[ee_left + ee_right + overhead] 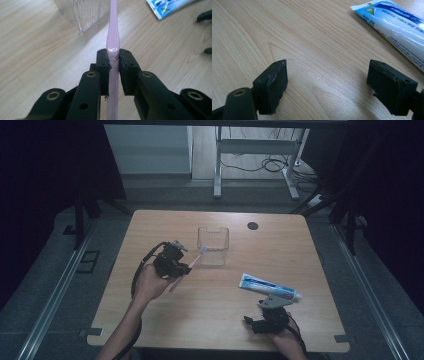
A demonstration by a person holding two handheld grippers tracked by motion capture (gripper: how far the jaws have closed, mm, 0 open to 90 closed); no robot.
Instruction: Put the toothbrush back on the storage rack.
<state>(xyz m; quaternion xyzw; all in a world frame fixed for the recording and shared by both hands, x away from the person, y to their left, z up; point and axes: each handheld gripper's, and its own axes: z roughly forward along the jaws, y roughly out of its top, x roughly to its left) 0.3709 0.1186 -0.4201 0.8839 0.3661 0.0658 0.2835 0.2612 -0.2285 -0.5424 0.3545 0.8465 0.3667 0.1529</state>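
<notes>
My left gripper (175,262) (113,60) is shut on a pink toothbrush (187,267) (113,37), clamping its handle between both pads. The brush is lifted off the table and slants up to the right, its blue-bristled head close to the left wall of a clear ribbed plastic cup (213,245) (80,12). A blue and white toothpaste tube (269,287) (397,22) (172,7) lies on the table at the right. My right gripper (260,320) (327,85) rests low near the front edge, just below the tube, open with bare wood between its jaws.
The wooden table (220,320) has a small black round spot (253,225) near its far edge. Beyond the table stand a metal desk frame and cables on the floor. Dark curtains close both sides.
</notes>
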